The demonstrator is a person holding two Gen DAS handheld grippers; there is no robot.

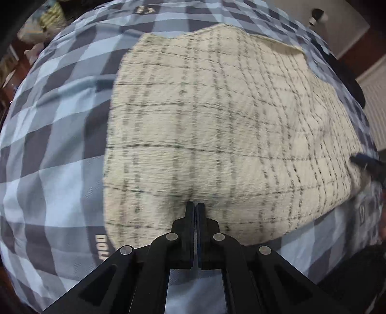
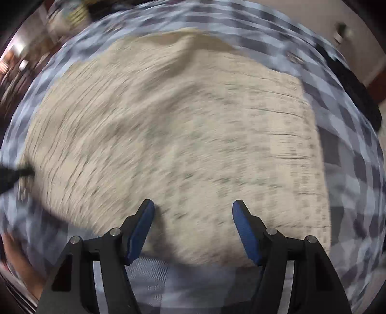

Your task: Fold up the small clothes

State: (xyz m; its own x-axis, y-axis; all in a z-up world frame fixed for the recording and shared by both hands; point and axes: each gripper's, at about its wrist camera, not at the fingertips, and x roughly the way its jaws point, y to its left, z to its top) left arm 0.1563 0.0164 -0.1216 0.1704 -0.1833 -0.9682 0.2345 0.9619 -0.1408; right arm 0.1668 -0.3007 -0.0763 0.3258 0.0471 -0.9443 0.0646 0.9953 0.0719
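A cream garment with a dark grid pattern (image 1: 217, 125) lies spread on a blue and grey checked bedcover (image 1: 53, 145). My left gripper (image 1: 195, 205) is shut on the garment's near edge, puckering the cloth at its tips. In the right wrist view, which is blurred by motion, the same garment (image 2: 168, 135) fills the middle. My right gripper (image 2: 193, 210) is open and empty, its blue pads (image 2: 142, 229) just above the garment's near edge. The right gripper's tip also shows in the left wrist view (image 1: 366, 161) at the garment's right edge.
The checked bedcover (image 2: 349, 157) surrounds the garment on all sides. A dark strip (image 2: 354, 91) lies along the bed's far right edge. Cluttered shelves (image 1: 48, 19) stand at the far left, and a white wall with a fitting (image 1: 318, 17) is at the far right.
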